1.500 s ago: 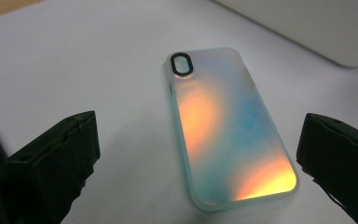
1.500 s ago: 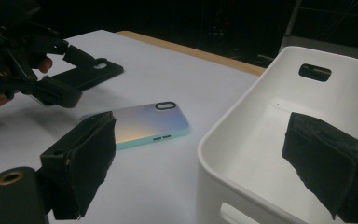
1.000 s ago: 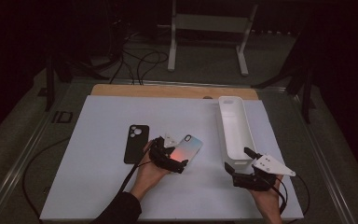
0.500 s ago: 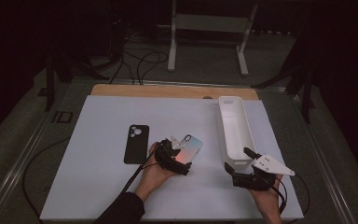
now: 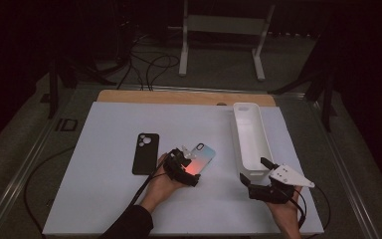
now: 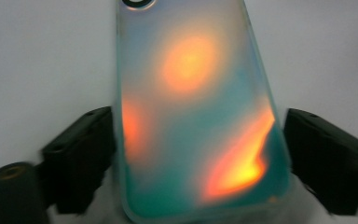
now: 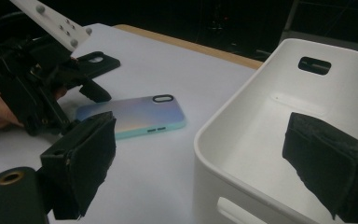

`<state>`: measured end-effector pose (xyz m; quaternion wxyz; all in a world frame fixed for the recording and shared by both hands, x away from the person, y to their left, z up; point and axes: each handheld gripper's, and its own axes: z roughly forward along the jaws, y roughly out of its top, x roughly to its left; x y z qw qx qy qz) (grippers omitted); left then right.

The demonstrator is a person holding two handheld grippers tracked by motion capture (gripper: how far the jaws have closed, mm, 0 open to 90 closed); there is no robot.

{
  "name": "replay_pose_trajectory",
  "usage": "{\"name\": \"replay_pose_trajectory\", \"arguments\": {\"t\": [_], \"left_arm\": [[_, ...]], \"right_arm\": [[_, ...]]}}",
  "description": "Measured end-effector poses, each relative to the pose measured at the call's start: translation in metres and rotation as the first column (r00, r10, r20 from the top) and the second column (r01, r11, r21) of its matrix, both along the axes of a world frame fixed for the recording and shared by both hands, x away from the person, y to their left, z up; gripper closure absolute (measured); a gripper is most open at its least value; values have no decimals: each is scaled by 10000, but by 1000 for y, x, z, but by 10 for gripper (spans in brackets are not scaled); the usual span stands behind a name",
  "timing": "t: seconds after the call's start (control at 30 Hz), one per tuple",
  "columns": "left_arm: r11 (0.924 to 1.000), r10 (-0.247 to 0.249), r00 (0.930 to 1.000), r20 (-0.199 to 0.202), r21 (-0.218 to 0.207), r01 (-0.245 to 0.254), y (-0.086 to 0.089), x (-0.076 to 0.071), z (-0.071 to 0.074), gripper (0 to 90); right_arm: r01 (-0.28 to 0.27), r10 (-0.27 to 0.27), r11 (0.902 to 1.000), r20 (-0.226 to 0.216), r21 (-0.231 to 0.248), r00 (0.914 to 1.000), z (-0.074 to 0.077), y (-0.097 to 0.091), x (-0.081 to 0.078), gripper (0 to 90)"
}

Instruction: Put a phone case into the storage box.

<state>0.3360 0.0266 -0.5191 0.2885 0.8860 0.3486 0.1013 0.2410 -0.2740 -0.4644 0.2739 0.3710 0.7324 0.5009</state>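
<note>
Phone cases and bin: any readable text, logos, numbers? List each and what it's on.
None readable.
Iridescent phone case: colour patches, no lettering.
Black phone case: plain, no mark legible.
White bin: plain, no label.
Grey plate on the right gripper: screw heads, no text.

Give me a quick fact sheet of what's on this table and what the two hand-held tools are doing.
Surface: white table
Iridescent phone case: flat, between the left gripper fingers
Left gripper: fingers have just been closing; whether the pads press yet, unclear
Black phone case: flat, left of the iridescent one, untouched
White bin: long, empty, at the right
Right gripper: open, near the bin's near end, holding nothing
</note>
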Motion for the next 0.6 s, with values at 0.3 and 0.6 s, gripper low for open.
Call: {"name": "replay_pose_trajectory", "arguments": {"t": [0.3,0.6], "left_arm": [[9966,-180,9979,-623,788,229,-6,7,6,144],[9969,-312,9982,-508,705,347,-5,6,6,157]], "right_arm": [[-34,34,10000,-5,-20,10000,0,1,0,95],[-135,135,9999,-10,-82,9999,1,4,0,95]]}}
